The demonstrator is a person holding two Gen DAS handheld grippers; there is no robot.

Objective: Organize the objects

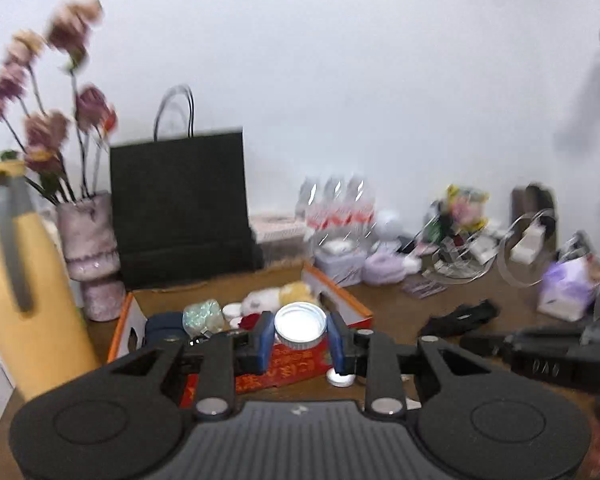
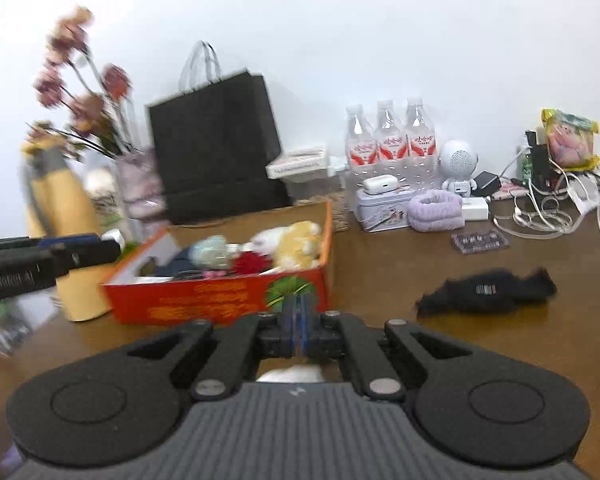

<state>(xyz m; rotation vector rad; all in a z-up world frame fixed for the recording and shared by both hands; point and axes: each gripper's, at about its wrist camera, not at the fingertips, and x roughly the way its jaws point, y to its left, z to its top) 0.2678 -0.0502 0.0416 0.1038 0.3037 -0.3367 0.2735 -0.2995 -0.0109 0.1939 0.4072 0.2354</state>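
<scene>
Three clear water bottles [image 2: 388, 136] with red-and-white labels are seen against the wall in the right wrist view; their print is too blurred to be read. Yellow characters are printed on the red front of the orange-rimmed cardboard box [image 2: 204, 300], beside a green fan-like emblem, and cannot be made out either. A small white label is carried by the black fuzzy item [image 2: 486, 290] lying on the brown table [image 2: 380, 264], well apart from the box.

A round white jar lid [image 1: 300, 326] with a ribbed metallic rim is held by the left gripper [image 1: 300, 338] between its blue pads, which are parted only by the lid's width; it is held above the near edge of the box. Inside the box, a white and yellow plush toy [image 2: 290, 242], a pale green bundle [image 2: 210, 252] and a red flower-like item [image 2: 252, 262] are packed together.

The right gripper [image 2: 299, 322] is closed, its blue pads pressed together with nothing between them, low over the table in front of the box.
</scene>
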